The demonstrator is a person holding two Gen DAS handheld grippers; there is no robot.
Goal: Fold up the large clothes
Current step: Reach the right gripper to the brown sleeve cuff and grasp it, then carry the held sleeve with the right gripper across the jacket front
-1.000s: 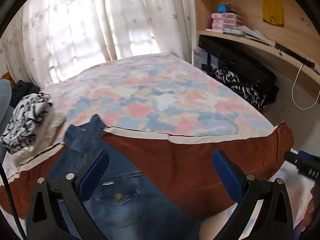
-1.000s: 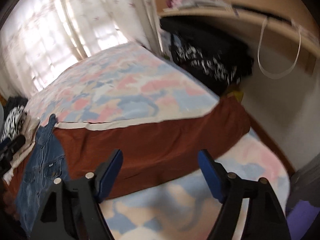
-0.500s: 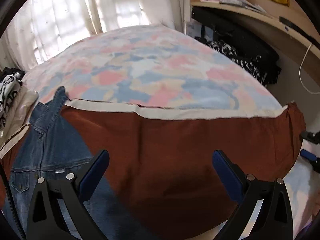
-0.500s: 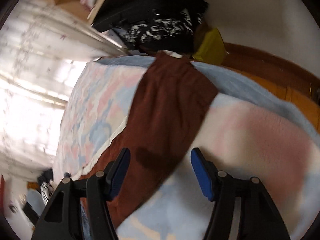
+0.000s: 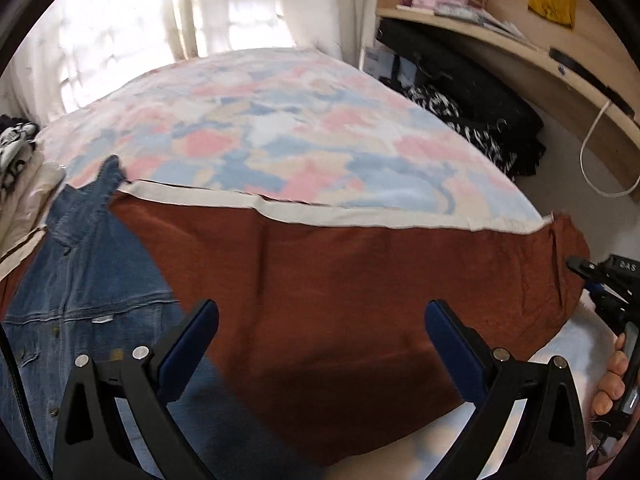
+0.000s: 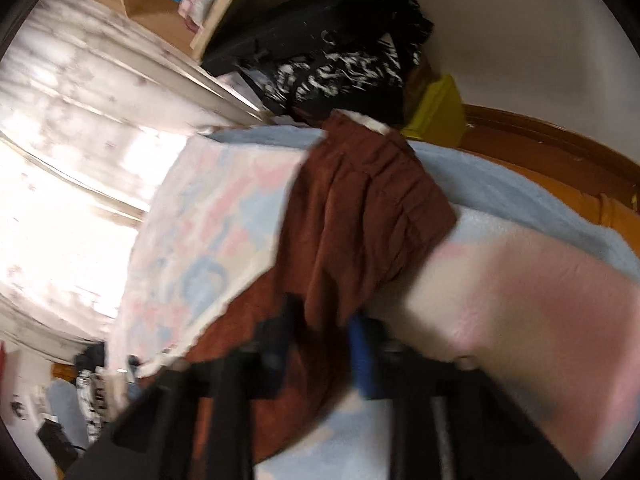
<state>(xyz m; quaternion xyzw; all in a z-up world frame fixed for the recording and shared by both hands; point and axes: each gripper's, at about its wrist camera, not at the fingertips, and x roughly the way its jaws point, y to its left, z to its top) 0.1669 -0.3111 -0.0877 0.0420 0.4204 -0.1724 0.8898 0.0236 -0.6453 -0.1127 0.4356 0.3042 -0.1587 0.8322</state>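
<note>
Rust-brown garment (image 5: 340, 280): a large, plain reddish-brown piece of cloth, spread wide across the near part of the bed, with a cream-white band along its far edge; mostly flat, with soft creases toward its right end.
Right end of the garment: in the right wrist view the cloth (image 6: 360, 208) is bunched into folds and rises off the bed near the bed's edge.
Bed (image 5: 280, 120): covered with a fleece blanket of pastel pink, blue and cream patches.
Denim piece (image 5: 92, 272): blue, with seams and a button visible, lying over the left part of the brown garment.
Left claw (image 5: 320, 340): spread wide, blue pads well apart, hovering above the brown cloth and holding nothing.
Right claw (image 6: 320, 344): blurred; its pads are drawn close together with a fold of the brown cloth running between them, pinching it. In the left wrist view it sits at the garment's right end (image 5: 600, 280).
Clothes pile (image 5: 16, 156): black-and-white patterned and beige fabric at the bed's left side.
</note>
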